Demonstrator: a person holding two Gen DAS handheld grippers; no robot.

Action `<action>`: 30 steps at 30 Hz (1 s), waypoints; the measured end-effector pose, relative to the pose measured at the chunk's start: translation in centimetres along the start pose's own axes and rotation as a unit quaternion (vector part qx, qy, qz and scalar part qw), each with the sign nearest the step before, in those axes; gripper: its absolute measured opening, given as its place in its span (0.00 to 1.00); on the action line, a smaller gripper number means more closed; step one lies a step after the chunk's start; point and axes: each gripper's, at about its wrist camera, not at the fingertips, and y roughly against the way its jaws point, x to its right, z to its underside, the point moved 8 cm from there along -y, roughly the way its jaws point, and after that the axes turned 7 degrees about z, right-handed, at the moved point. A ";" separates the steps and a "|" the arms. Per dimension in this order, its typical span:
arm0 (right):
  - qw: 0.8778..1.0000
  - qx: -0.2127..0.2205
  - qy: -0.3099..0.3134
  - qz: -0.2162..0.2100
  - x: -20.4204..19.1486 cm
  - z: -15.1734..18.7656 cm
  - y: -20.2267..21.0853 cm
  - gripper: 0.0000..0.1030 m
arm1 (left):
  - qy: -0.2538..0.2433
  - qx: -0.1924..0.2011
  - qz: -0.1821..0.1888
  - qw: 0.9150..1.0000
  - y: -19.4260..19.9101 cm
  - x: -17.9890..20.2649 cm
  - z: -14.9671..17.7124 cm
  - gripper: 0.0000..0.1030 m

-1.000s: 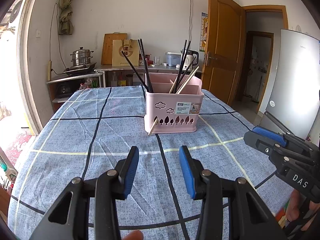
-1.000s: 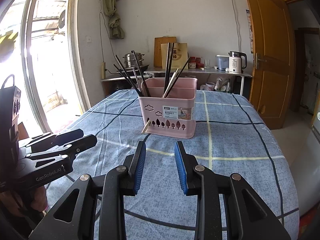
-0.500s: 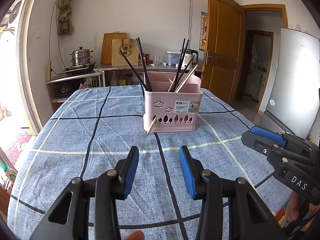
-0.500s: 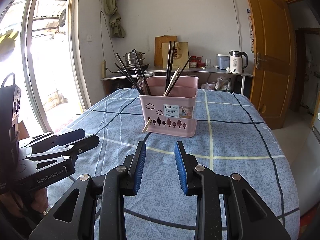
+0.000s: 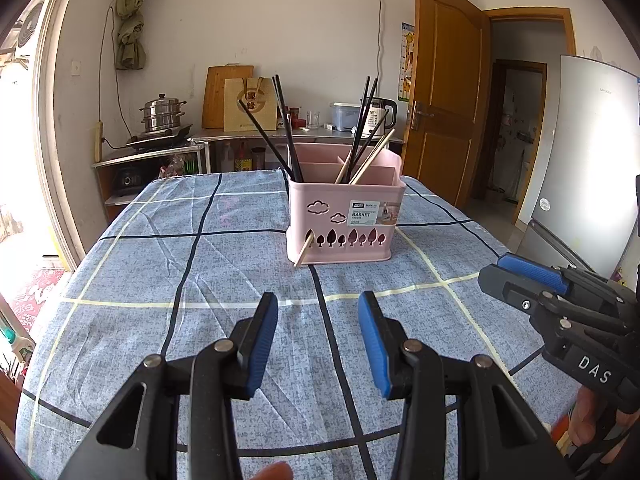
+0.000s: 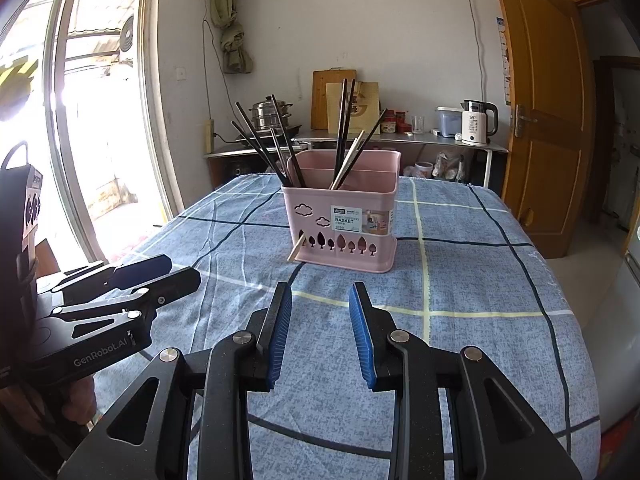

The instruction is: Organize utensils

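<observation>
The left gripper (image 5: 318,312) and right gripper (image 6: 320,304) are held with their ribbed blue pads (image 6: 362,340) parted and nothing gripped, above the blue checked tablecloth (image 5: 160,280). Ahead stands the pink plastic basket with cut-out trees (image 5: 344,216), holding black chopsticks (image 5: 286,136) and pale wooden chopsticks (image 5: 370,160); one wooden tip pokes out through a lower slot.

Home kitchen (steamer pot (image 5: 163,114), fridge (image 5: 588,160))
</observation>
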 end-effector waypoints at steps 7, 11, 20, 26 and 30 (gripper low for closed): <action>1.000 -0.001 0.000 0.000 0.0 0.0 -0.1 0.30 | -0.002 -0.001 0.001 1.000 -0.1 0.1 0.0 0.43; 1.000 -0.001 0.000 0.000 0.1 0.1 -0.2 0.30 | -0.002 -0.001 0.002 1.000 -0.1 0.1 0.0 0.43; 1.000 -0.002 0.000 0.000 0.1 0.0 -0.2 0.30 | -0.003 0.000 0.002 1.000 0.0 0.2 -0.1 0.43; 1.000 -0.002 0.000 -0.001 0.1 0.0 -0.2 0.30 | -0.002 0.000 0.002 1.000 0.0 0.3 -0.1 0.43; 1.000 -0.004 0.000 -0.001 0.1 0.1 -0.2 0.30 | -0.003 0.001 0.003 1.000 0.0 0.4 -0.1 0.45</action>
